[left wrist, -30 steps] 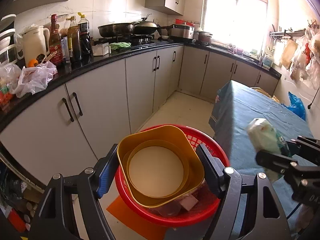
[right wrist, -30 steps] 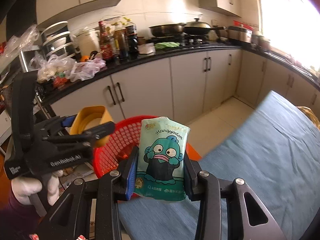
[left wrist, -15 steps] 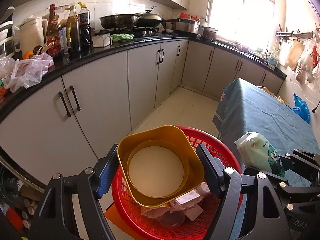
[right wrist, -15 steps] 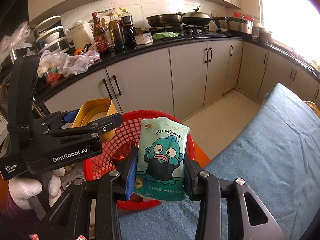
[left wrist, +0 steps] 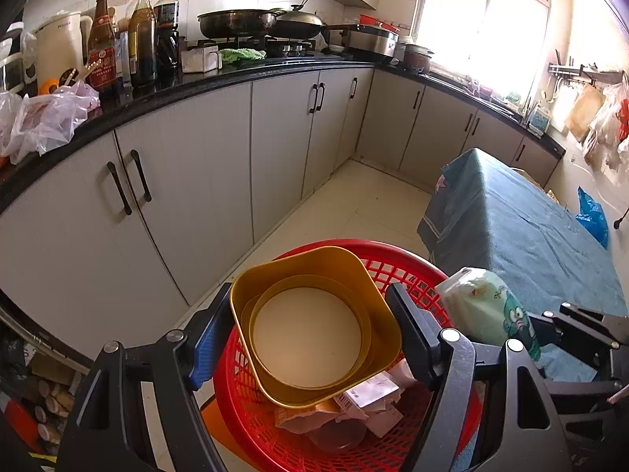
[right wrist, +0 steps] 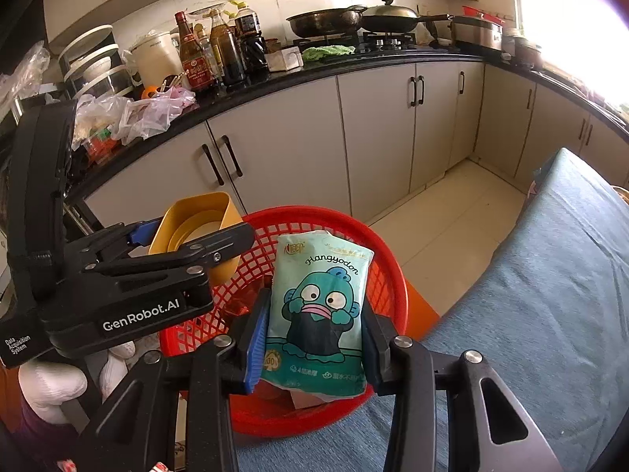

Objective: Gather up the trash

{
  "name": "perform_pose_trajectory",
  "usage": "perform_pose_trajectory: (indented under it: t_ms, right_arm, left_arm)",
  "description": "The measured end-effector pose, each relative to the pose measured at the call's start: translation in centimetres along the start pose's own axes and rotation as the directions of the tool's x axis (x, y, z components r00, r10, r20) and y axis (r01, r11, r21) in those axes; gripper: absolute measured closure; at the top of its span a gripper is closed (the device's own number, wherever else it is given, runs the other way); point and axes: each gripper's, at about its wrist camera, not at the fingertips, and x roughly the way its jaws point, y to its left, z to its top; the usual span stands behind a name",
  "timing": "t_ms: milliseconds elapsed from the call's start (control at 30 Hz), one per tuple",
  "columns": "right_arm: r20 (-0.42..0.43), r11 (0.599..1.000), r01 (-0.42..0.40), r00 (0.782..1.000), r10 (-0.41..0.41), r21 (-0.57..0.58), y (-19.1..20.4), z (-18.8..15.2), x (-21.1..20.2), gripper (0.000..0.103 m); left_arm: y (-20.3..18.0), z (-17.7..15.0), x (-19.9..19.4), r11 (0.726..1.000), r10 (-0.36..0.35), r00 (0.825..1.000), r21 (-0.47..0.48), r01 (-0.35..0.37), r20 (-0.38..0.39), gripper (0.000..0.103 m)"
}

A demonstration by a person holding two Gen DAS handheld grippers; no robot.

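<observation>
Gripping a tissue pack (right wrist: 318, 314), right tongs (right wrist: 312, 338); left tongs (left wrist: 314, 334) clamping yellow bowl (left wrist: 314, 322) above red basket (right wrist: 334, 220).

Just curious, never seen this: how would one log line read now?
left gripper: holds yellow tub | right gripper: holds tissue pack | both above red basket

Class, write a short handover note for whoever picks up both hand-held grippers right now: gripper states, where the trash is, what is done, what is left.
Left hand-held gripper: shut on the yellow container, held over the red basket.
Right hand-held gripper: shut on the tissue pack, also above the basket.
Done: some wrappers already in the basket.
Left: drop both items in.
</observation>
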Motion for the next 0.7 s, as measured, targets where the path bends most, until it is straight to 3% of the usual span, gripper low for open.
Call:
perform_pose_trajectory:
  t_ms: [467, 700]
  right_arm:
    - [-0.005, 1.000, 0.019, 1.000, -0.020, -0.015, 0.3, -0.1, 1.2, 0.059]
    - [0.013, 1.000, 0.020, 1.000, -0.020, -0.009, 0.3, -0.1, 1.2, 0.046]
  left_arm:
    - [0.7, 0.3, 1.0, 0.999, -0.027, 0.999, -0.030, 0.027, -0.018, 0.028]
    - [0.8, 0.3, 1.1, 0.998, -0.052, 0.998, -0.033, 0.051, -0.031, 0.028]
